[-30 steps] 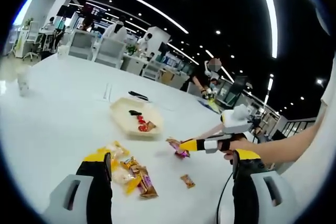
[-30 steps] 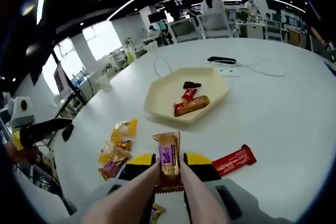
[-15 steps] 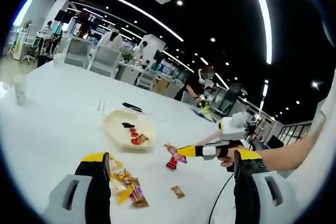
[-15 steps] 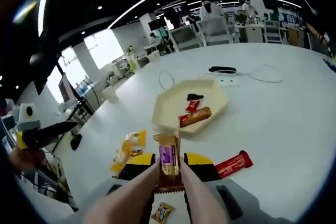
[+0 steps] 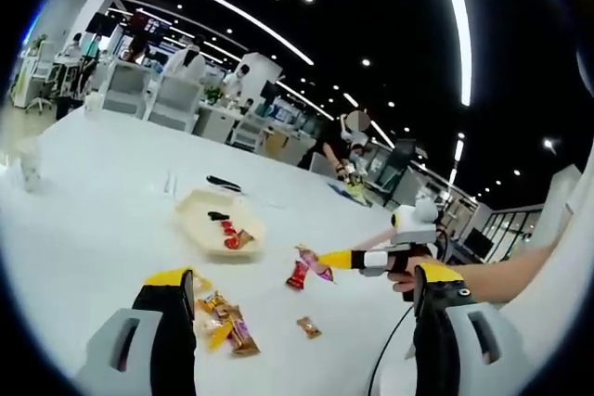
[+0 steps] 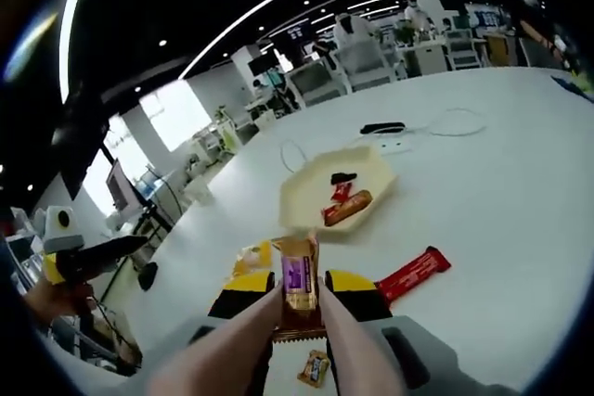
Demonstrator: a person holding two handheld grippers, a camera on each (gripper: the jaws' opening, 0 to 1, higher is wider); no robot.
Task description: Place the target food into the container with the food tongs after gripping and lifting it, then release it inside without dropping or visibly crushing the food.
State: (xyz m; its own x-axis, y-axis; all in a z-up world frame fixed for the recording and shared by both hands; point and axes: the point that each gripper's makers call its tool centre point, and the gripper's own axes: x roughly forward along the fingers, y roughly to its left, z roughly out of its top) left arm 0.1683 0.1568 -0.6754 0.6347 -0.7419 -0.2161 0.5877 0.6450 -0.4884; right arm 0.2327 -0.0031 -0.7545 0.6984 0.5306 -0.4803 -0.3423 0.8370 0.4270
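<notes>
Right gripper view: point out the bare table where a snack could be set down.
Bare white table runs right of the cream tray and beyond the red bar. Crowded: the tray's middle holds three snacks, and wrappers cluster left of the right gripper, shut on the gold snack.

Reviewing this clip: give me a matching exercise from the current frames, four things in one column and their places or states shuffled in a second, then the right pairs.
Things:
1. gold-and-purple snack bar
2. red wrapped bar
3. cream tray
4. left tool

Places or states:
A. on the white table, holding a few snacks
B. open, holding nothing
C. lying on the table, right of the right tool
D. clamped upright in the right tool

Pairs: 1-D, 2-C, 3-A, 4-B
</notes>
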